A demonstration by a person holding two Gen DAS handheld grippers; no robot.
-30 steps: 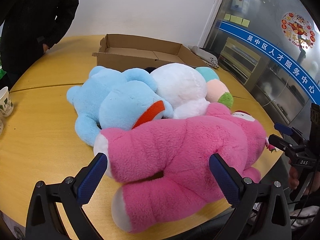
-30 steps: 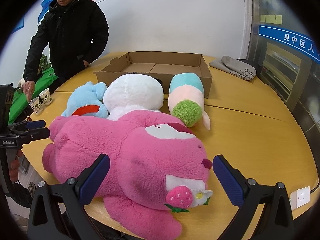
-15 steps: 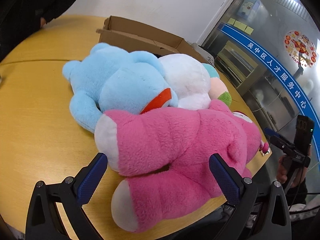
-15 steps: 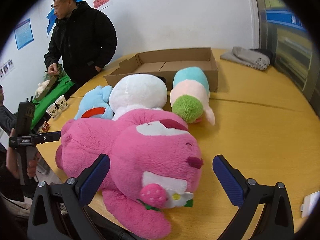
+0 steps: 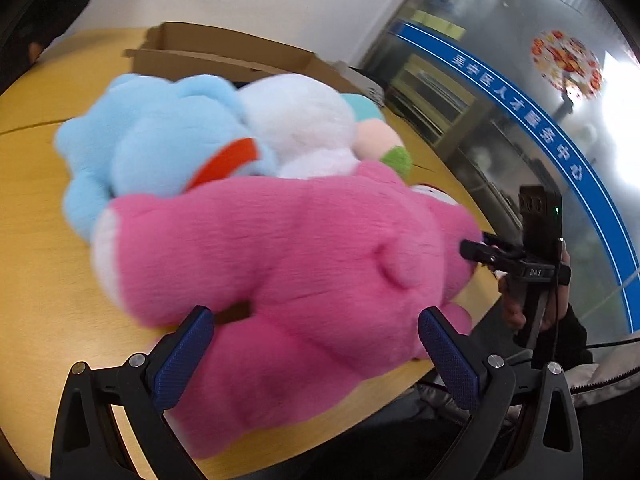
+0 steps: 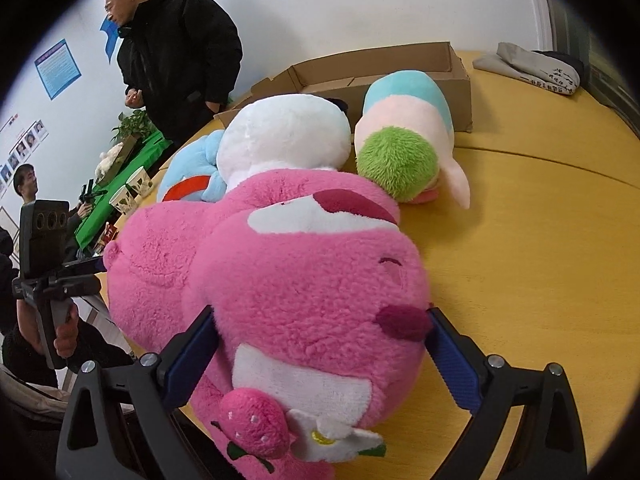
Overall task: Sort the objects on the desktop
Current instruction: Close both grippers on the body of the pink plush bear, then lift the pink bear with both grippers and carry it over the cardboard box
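Note:
A big pink plush bear [image 5: 304, 248] [image 6: 280, 280] lies on the round wooden table [image 6: 540, 260]. My left gripper [image 5: 316, 360] is open and straddles the bear's leg end, pads beside the fur. My right gripper [image 6: 320, 360] is open around the bear's head, its fingers [image 6: 452, 360] against the muzzle sides. Behind the bear lie a light-blue plush [image 5: 160, 140] with a red collar, a white plush [image 6: 284, 140], and a teal, pink and green plush [image 6: 404, 136]. An open cardboard box [image 6: 400, 68] stands at the back. Each gripper shows in the other's view, the right gripper [image 5: 492, 256] by the head and the left gripper [image 6: 60, 276] at the leg end.
A person in a black jacket [image 6: 180, 52] stands at the far left of the table beside paper cups [image 6: 132, 192] and a green cloth. A folded grey bag [image 6: 532, 64] lies at the back right. Bare tabletop stretches to the right of the bear.
Both grippers have moved in toward the pink bear, so its legs and head now sit between the open fingers. The left view is blurred with motion.

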